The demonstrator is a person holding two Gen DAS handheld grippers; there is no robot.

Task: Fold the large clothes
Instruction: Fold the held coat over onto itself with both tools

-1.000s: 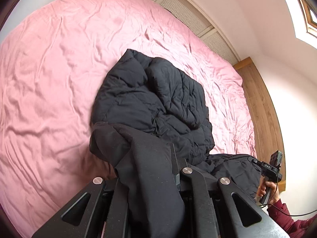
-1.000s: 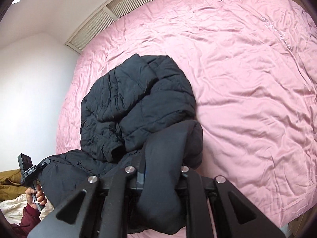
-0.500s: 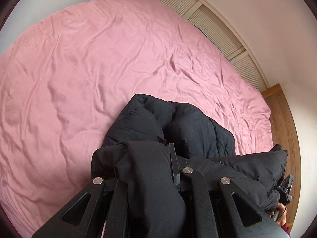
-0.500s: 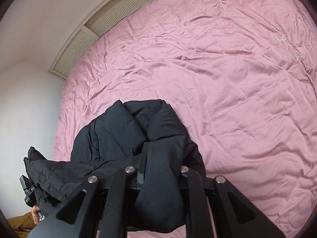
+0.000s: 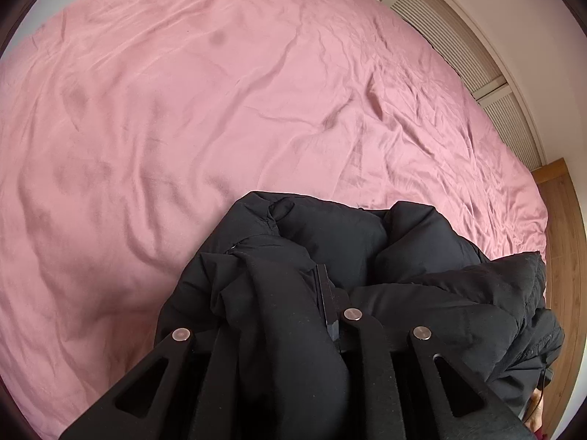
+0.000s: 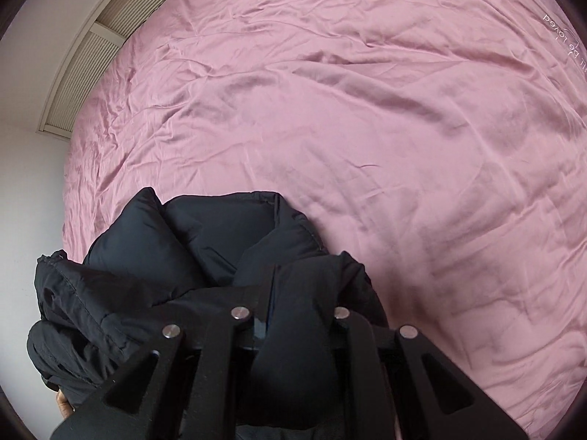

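A black puffer jacket (image 5: 403, 256) lies bunched on the pink bed sheet (image 5: 183, 128), filling the lower middle of the left wrist view. My left gripper (image 5: 290, 293) has a fold of it between its fingers; its jaws are opening, and the cloth still hangs over the left finger. In the right wrist view the same jacket (image 6: 146, 249) spreads to the lower left. My right gripper (image 6: 301, 293) is shut on another fold, which drapes over and hides the right finger. Both grippers point steeply down at the sheet (image 6: 367, 110).
Louvred panels (image 5: 458, 36) (image 6: 84, 55) run along the far edge of the bed. A wooden floor strip (image 5: 565, 238) shows past the bed's right side. White stitched lettering (image 6: 565, 40) marks the sheet. Part of a hand (image 6: 62, 407) shows under the jacket.
Both grippers have carried their jacket folds forward and down over the rest of the jacket. The spread-out part has slid under the cameras, and the other gripper has left each view.
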